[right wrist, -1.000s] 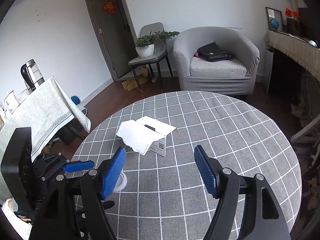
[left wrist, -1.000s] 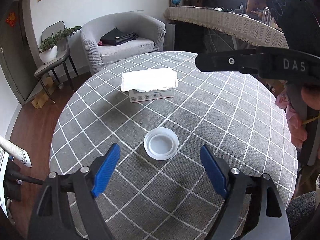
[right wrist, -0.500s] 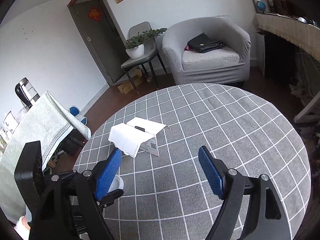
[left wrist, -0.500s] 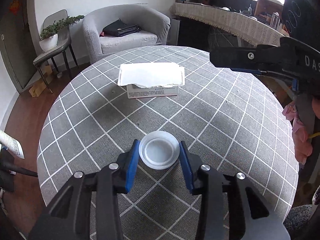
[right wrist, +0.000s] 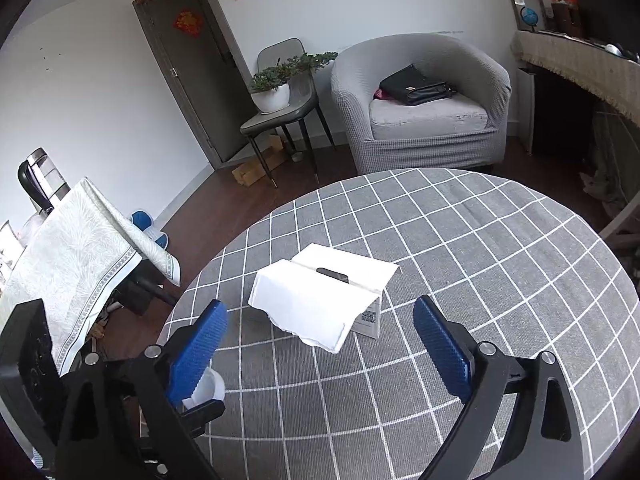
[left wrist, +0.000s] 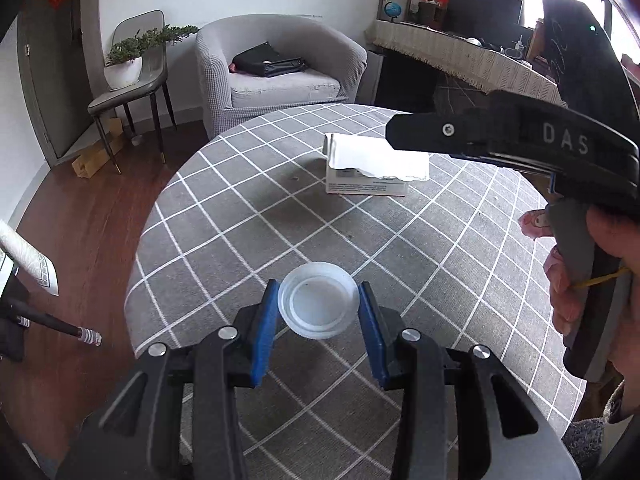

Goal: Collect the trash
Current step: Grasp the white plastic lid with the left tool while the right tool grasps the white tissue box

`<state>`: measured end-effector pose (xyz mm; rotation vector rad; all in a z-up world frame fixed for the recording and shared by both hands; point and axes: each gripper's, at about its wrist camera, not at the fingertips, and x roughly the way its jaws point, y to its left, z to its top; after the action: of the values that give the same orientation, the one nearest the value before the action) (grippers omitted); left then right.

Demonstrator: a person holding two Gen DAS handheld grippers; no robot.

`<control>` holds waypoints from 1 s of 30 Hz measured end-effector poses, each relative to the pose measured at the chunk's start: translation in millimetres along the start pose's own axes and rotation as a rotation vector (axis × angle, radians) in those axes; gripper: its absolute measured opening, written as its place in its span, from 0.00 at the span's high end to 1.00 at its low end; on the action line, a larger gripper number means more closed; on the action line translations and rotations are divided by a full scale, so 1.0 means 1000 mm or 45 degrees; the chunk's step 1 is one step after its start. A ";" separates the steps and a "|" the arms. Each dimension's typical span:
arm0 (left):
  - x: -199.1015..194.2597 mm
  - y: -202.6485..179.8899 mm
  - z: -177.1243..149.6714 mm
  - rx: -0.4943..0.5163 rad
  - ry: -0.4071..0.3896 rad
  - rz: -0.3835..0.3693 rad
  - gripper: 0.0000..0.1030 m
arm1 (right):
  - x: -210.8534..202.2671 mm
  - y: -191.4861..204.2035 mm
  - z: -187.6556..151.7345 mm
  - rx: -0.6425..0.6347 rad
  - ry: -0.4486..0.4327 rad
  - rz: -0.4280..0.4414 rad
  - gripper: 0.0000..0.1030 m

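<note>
Left gripper (left wrist: 319, 320) has just clamped on the round white plastic lid (left wrist: 319, 305), lower centre of frame, w/ the grey checked desk (left wrist: 248, 240) beneath. Right gripper (right wrist: 320, 350), empty, has just opened wide toward the torn white box (right wrist: 320, 300). Lid's secured imo; box next.

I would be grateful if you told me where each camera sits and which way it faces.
Left wrist: on the left gripper, looking down its blue pads clamping the round white plastic lid; a hand shows.
Right wrist: on the open right gripper, facing the torn white cardboard box; no hand shows.
Shared: box, lid, grey checked round table, grey armchair.
</note>
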<state>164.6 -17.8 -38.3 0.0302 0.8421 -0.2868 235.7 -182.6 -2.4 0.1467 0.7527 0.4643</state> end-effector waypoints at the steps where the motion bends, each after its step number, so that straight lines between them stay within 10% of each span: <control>1: -0.003 0.004 -0.002 -0.007 -0.002 0.002 0.59 | 0.003 0.004 0.001 -0.007 -0.003 -0.019 0.07; 30: -0.073 0.101 -0.035 -0.129 -0.037 0.113 0.59 | 0.074 0.025 0.008 0.114 0.024 -0.482 0.04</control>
<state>120.1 101.9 -16.7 -0.0311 0.8231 -0.1606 279.5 -126.1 -35.6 0.0806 0.7991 0.0725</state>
